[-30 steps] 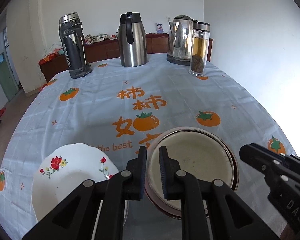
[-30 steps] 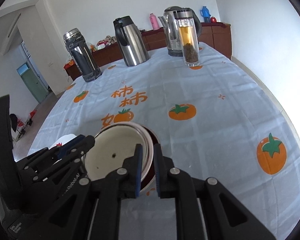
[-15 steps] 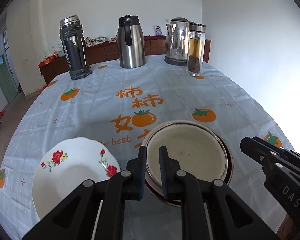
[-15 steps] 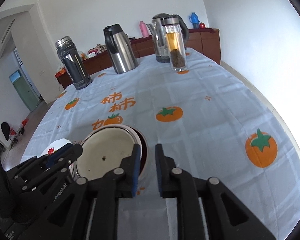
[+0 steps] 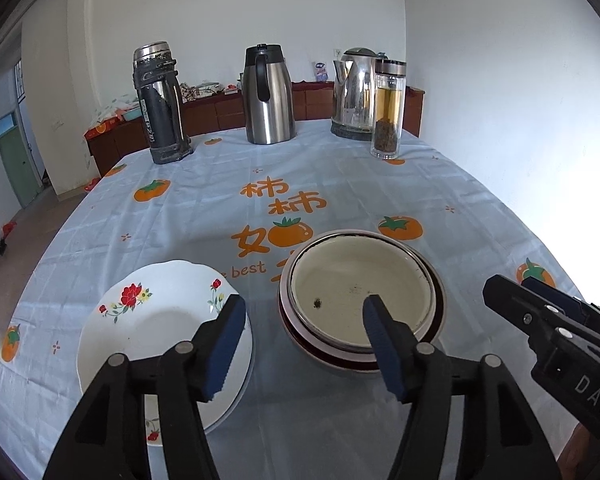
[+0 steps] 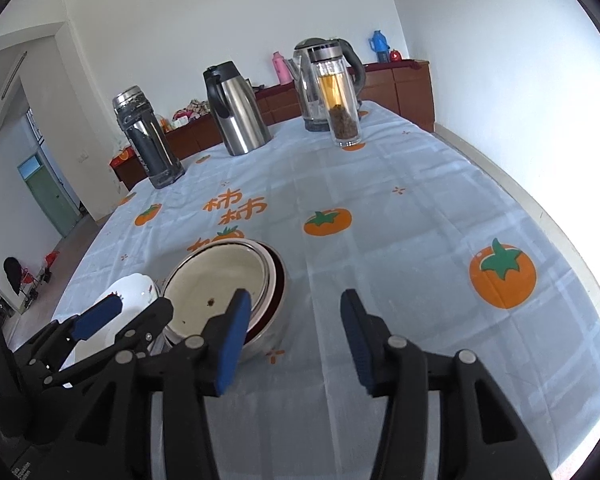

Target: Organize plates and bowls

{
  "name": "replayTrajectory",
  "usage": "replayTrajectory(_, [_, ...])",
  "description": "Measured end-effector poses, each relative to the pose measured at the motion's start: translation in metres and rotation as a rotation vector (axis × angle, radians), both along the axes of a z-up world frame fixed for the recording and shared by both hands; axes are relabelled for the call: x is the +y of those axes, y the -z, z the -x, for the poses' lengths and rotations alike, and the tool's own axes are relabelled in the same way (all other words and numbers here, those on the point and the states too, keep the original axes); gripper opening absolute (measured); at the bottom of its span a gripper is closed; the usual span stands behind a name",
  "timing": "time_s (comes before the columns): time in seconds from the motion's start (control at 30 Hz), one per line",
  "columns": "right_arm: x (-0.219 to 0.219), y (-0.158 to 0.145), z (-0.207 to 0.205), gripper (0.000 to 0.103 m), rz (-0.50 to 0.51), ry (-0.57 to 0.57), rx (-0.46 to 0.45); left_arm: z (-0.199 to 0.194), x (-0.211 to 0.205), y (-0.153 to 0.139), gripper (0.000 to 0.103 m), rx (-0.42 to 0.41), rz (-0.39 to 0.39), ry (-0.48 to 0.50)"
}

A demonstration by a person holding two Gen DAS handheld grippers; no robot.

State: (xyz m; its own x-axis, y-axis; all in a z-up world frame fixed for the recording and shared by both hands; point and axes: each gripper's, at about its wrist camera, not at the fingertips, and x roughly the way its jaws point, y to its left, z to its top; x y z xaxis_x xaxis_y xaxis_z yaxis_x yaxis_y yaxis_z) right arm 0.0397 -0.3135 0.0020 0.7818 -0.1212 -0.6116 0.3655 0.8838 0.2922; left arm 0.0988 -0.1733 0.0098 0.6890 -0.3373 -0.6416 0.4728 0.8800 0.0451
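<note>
— Stacked bowls (image 5: 362, 298) on bench (image 5: 220, 216), just ahead of left gripper (image 5: 304, 344); flowered plate (image 5: 156, 320) beside.
— Since earlier?
— Both released from bowl rim, jaws just opening.
— Now?
— Left spread, empty. Right gripper (image 6: 292, 336) spread too, bowls by its left finger, nothing held.

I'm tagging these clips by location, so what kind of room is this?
Probably a dining room in a home: a table with a persimmon-print tablecloth, a kettle and thermos jug at its far end, stacked bowls beside a floral plate, and a wooden sideboard along the wall.
</note>
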Motion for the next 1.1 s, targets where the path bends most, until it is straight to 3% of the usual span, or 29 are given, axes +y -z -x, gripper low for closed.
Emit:
replayTrajectory(0.27, [0.009,-0.001,0.015,0.059,-0.004,0.005,-0.019,0.017,0.013,-0.006,0.076,-0.045,0.008,-0.015])
replayTrajectory(1.1, [0.033,-0.002,0.045,0.059,0.025,-0.012,-0.045,0.039,0.036,0.005,0.076,-0.056,-0.018,-0.053])
